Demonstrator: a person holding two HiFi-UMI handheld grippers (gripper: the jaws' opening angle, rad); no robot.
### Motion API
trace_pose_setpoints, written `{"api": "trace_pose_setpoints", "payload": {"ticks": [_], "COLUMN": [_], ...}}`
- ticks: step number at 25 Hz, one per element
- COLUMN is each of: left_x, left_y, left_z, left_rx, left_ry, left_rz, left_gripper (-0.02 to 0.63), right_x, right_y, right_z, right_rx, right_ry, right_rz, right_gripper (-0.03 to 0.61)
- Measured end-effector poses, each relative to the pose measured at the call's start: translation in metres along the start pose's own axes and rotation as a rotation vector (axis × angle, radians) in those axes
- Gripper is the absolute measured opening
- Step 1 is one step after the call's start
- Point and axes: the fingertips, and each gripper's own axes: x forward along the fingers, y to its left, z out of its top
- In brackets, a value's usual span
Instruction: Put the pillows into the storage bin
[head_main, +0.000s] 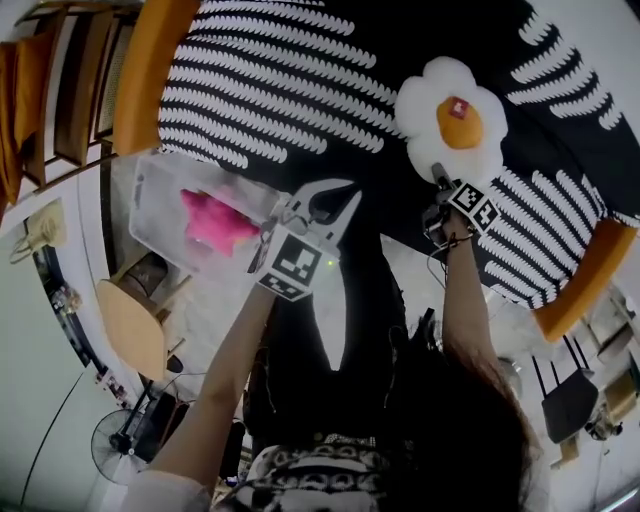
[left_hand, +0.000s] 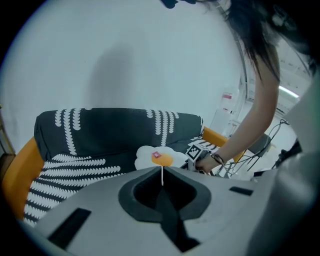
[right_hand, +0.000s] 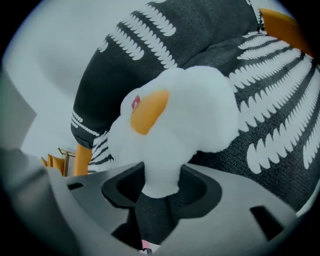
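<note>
While the bin (head_main: 148, 205) holds a pink pillow (head_main: 213, 222), the right gripper (right_hand: 159, 186) pinches the egg pillow (right_hand: 175, 125) — left gripper (left_hand: 162, 172) closed, empty.

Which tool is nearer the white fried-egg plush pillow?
Right. The right tool grips the lower edge of the white fried-egg plush pillow; the left tool, shut and empty, is apart from it, beside the clear plastic storage bin.

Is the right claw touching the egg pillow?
Touching. The right gripper view shows the right claw pinching the white edge of the egg pillow.
</note>
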Motion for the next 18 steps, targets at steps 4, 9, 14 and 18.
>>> {"api": "trace_pose_setpoints", "payload": {"ticks": [4,9,14,18], "left_x": [-0.023,-0.074,-0.117,-0.177], "left_y": [-0.012,0.009,0.068,0.071], "left_z": [0.013,0.022,-0.029,-0.081], "left_rx": [-0.009,-0.021,-0.104,-0.142], "left_ry": [-0.013,-0.064,-0.119,-0.121], "left_rz": [-0.007,0.017,0.170,0.238], "left_gripper": [0.008,0.008,0.008,0.008], "right_x": [-0.038,-0.080,-0.042,-0.053], "right_y": [0.027,0.112,0.199,0.250], "right_z": [-0.003,-0.014,-0.027,-0.084], "right_rx": [-0.056,-0.130,-0.243,-0.340], "right_ry": [0.017,0.016,0.028,0.059], "right_rz": [0.054,0.177,0.290,0.365], "right_gripper": [0.136,0.092,0.067,0.056]}}
